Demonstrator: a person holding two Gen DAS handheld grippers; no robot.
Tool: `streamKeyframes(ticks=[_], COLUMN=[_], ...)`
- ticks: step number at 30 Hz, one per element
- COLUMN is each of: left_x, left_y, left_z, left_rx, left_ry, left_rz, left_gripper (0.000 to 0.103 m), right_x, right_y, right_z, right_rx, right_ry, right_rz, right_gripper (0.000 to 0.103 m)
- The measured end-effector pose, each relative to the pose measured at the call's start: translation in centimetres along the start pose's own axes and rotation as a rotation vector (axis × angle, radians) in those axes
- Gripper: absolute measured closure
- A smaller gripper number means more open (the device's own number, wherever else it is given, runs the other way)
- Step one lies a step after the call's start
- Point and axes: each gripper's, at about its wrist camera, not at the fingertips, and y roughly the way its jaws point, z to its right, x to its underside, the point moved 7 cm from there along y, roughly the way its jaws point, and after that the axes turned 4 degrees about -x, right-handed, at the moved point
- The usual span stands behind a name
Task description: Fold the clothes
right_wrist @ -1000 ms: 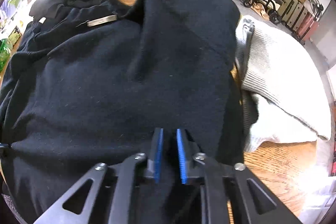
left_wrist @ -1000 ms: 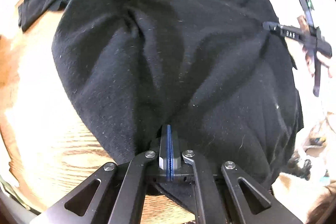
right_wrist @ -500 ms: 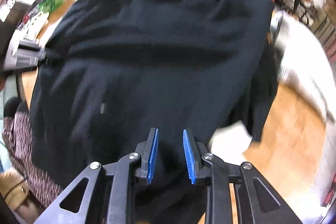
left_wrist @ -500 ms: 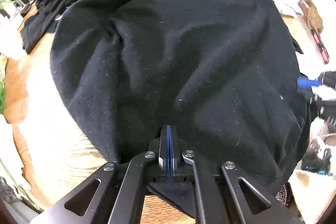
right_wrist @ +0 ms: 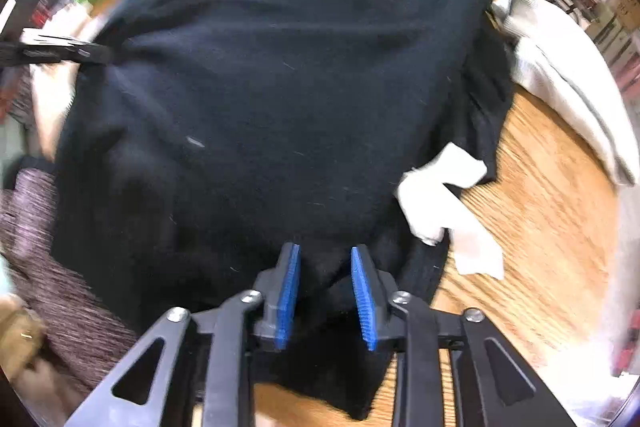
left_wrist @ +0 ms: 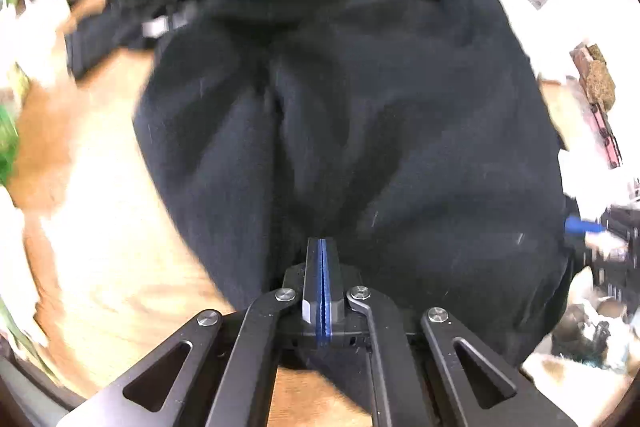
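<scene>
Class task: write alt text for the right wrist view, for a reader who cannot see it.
The right gripper, its blue-padded jaws opening with black cloth between them, hangs over a black garment spread on a wooden table. A white tag shows at the garment's right edge, beside a folded pale grey knit.

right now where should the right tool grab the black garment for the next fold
Judging by the frames, the near hem of the black garment, from above: it bunches between the opening right tool pads, not yet pinched. The left tool already clamps the matching edge.
</scene>
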Motion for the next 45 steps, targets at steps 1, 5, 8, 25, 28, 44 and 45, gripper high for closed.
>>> streamKeyframes(ticks=[1,5,8,25,28,44,45], left_x=[1.0,1.4,0.4,3.2,6.4,17.9,18.0], left_y=[-1.2,2.3,5.2,-3.1,-5.6,-7.3,-6.9], left_z=[-0.3,-1.7,-2.8,-0.9,0.3,1.3,0.6], left_rx=[-0.006,-0.105,-0.175,0.024,0.056,0.121,0.114], left_ry=[-0.004,-0.024,-0.036,-0.167,-0.192,-0.352,-0.364], left_rz=[0.016,0.021,-0.001,0.084,0.117,0.243,0.236], left_gripper=[0.1,0.1,0.1,0.099,0.095,0.024,0.024], right_x=[-0.1,-0.6,0.2,-2.6,-4.5,-5.3,-5.1], right_y=[0.0,0.9,2.0,-2.5,-5.0,-7.4,-7.5], right_z=[-1.0,-4.3,-4.5,-4.3,-2.4,-8.5,-8.6], right_rx=[-0.014,-0.048,-0.049,0.086,0.123,0.044,0.046], right_ry=[-0.017,-0.085,-0.068,-0.007,0.011,0.065,0.064], right_rz=[0.003,-0.006,-0.037,0.132,0.228,0.449,0.447], right_gripper=[0.072,0.072,0.072,0.057,0.044,0.016,0.016])
